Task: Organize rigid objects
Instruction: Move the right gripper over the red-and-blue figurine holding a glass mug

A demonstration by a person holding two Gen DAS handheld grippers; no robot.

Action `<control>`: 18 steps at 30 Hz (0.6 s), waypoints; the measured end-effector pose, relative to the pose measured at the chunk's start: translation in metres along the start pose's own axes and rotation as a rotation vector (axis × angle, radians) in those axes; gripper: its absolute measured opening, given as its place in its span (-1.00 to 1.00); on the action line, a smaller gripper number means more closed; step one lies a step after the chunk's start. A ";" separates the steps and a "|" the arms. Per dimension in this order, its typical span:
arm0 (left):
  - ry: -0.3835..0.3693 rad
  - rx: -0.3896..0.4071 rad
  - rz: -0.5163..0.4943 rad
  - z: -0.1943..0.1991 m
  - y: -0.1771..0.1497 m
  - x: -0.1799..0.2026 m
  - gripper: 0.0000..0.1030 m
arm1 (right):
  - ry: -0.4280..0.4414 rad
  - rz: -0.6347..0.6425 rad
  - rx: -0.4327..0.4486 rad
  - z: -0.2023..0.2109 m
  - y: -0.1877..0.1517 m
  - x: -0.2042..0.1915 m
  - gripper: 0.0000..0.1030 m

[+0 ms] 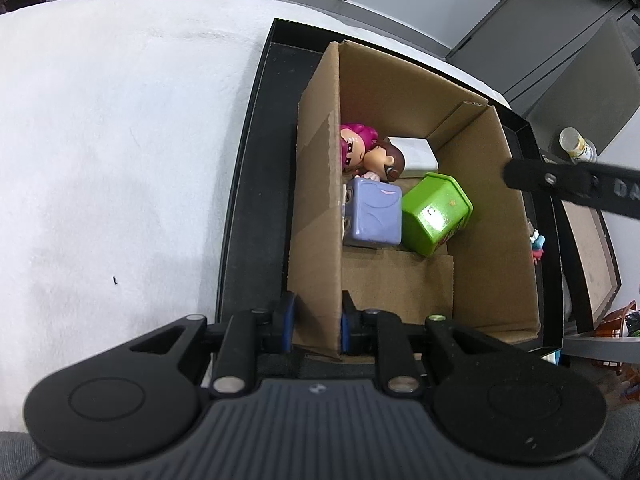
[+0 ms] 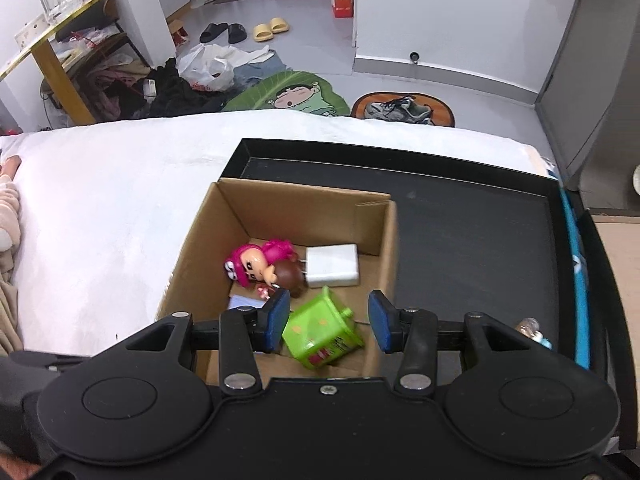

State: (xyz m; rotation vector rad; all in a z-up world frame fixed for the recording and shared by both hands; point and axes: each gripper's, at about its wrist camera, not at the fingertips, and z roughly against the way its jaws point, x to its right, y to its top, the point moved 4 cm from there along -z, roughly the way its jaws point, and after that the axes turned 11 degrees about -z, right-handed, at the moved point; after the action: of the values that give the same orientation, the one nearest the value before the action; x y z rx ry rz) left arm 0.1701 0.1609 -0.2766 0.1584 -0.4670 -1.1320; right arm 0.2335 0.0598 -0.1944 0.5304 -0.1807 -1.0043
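Though the open right gripper [image 2: 329, 320] hangs above it, the hard, light green plastic cube toy [image 2: 322, 330] looks slick, best pinched across flat faces, while the left gripper [image 1: 316, 324] clamps the brown cardboard box's wall [image 1: 318, 200].

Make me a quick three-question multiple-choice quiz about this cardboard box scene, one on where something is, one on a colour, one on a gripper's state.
1. Where does the white charger lie?
A. in the cardboard box
B. on the white sheet
C. on the floor

2. What colour is the toy bin lying on its side?
A. red
B. green
C. yellow

3. What is the left gripper doing?
A. hanging open
B. holding a doll
C. clamped on the box wall

Answers: 1 A, it rests on the box floor beside the dolls; 2 B, bright green; 3 C, its pads pinch the cardboard wall.
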 end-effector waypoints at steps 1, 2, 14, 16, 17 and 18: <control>0.002 0.000 -0.003 0.000 0.000 0.000 -0.60 | -0.002 -0.002 0.000 0.002 -0.001 0.004 -0.13; 0.004 0.000 -0.003 0.000 0.000 0.001 -0.60 | -0.002 -0.003 0.002 0.003 -0.002 0.006 -0.13; 0.025 -0.002 -0.010 0.000 0.000 0.005 -0.61 | -0.014 -0.041 0.037 0.020 -0.002 0.048 0.03; 0.032 0.000 -0.011 0.000 0.000 0.007 -0.61 | -0.016 -0.051 0.043 0.022 -0.002 0.059 0.05; 0.035 0.000 -0.011 0.000 0.000 0.007 -0.61 | -0.017 -0.058 0.045 0.023 -0.001 0.065 0.06; 0.037 0.000 -0.009 0.000 0.000 0.007 -0.61 | -0.022 -0.067 0.047 0.023 -0.001 0.072 0.07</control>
State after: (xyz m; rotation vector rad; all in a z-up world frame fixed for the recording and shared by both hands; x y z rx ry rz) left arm 0.1725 0.1544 -0.2746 0.1814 -0.4340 -1.1364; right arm 0.2622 -0.0088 -0.1824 0.5720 -0.2075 -1.0733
